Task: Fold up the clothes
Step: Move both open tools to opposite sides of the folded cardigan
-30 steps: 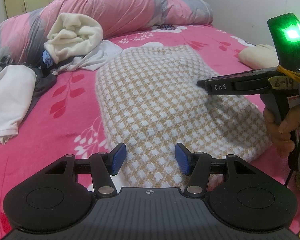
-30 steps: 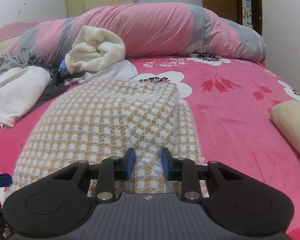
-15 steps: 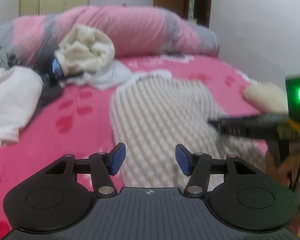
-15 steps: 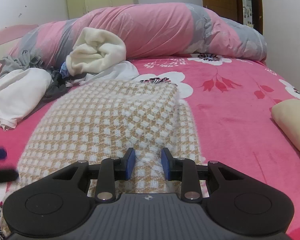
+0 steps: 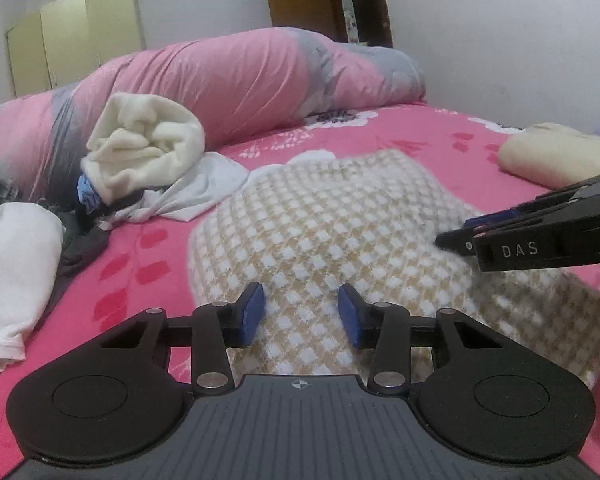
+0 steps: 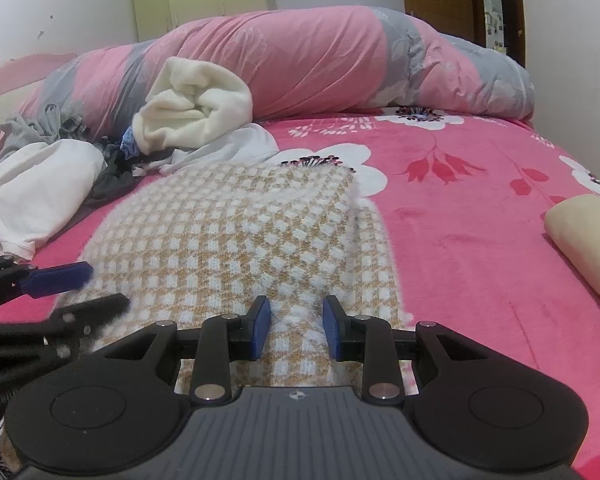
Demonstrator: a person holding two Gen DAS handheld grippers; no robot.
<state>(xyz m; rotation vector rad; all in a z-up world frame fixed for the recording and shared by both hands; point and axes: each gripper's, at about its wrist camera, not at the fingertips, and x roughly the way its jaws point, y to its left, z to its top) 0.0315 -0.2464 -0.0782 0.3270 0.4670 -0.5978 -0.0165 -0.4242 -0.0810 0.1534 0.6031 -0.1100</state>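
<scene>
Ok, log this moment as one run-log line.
task: fold clothes | right gripper: shut on checked sweater near hem | left gripper: jaws just closing, sweater between, not clamped | bed: sweater lying flat

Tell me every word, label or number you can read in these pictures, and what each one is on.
"DAS": white letters on the black side of the right gripper, seen from the left wrist view.
Papers on the door at the back of the room: too small and blurred to read.
Nothing else carries readable text.
</scene>
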